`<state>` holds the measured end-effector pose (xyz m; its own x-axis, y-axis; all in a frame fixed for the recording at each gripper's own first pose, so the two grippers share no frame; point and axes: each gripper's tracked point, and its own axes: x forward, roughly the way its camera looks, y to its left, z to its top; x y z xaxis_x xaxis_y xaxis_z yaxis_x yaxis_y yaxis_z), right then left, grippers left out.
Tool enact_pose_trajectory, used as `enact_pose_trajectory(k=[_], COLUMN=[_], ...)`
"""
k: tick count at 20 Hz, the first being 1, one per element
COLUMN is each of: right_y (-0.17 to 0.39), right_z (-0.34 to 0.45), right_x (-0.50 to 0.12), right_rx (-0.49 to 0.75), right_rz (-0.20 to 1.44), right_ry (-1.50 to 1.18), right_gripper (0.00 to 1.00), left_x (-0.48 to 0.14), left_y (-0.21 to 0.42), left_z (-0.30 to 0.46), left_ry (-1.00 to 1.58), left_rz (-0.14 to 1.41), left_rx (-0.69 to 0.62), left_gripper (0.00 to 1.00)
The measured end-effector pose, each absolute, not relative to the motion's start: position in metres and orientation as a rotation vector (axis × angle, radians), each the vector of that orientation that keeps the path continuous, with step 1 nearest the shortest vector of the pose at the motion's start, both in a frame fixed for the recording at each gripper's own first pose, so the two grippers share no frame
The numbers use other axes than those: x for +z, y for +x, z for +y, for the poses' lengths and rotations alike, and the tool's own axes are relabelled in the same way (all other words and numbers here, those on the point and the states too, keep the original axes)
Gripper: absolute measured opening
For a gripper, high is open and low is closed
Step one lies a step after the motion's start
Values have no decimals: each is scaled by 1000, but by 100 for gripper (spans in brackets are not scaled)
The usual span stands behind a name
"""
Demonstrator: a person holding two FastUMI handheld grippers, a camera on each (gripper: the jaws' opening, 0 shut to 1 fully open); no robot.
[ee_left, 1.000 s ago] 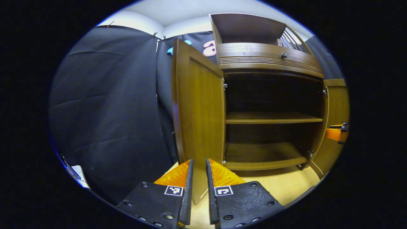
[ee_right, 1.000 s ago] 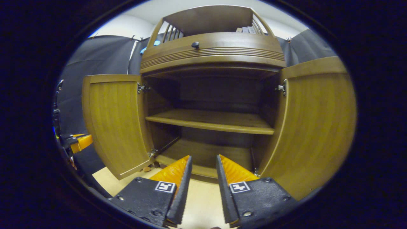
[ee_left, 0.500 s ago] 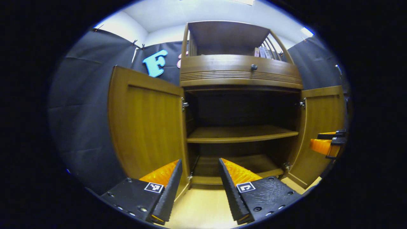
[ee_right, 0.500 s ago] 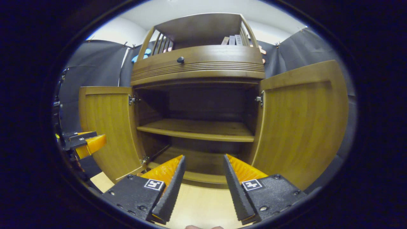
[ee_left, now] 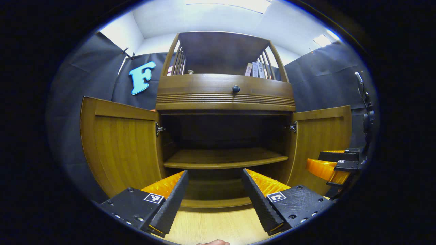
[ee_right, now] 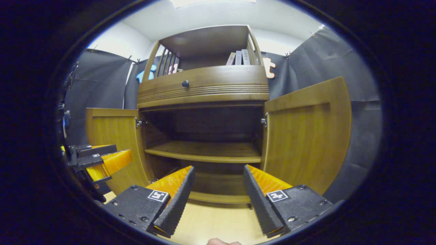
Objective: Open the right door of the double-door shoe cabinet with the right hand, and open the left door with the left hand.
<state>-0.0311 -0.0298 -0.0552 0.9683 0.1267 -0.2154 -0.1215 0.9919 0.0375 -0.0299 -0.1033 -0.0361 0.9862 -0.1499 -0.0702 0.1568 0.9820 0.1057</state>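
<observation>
shoe cabinet (ee_left: 224, 98) – left door (ee_left: 122, 146) and right door (ee_right: 306, 136) swung wide; left claw (ee_left: 214, 190) and right claw (ee_right: 218, 190) both spread, empty, in front of cabinet.

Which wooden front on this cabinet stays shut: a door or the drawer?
The drawer above them, with its round dark knob, sits flush; left door and right door stand swung outward.

Ahead of my left claw (ee_left: 214, 194) stands the cabinet (ee_left: 224, 97), its left door (ee_left: 121, 144) swung out to that claw's left and its right door (ee_left: 320, 143) to its right. A shelf (ee_left: 224, 159) lies inside, straight ahead. My right claw (ee_left: 327, 168) sits right, before the right door.
</observation>
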Motion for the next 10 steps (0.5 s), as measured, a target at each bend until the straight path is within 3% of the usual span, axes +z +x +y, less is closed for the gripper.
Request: enact_pose_trajectory(k=[10], right_y=[-30], right_z=[-35], right_x=[-31], right_rx=[110], right_rz=[150], right_ry=[2], right_gripper=[97], left_x=[-10], left_y=[-33], left_z=[-93], left_ry=[113], left_rz=[12], left_rx=[-131], left_gripper=[94])
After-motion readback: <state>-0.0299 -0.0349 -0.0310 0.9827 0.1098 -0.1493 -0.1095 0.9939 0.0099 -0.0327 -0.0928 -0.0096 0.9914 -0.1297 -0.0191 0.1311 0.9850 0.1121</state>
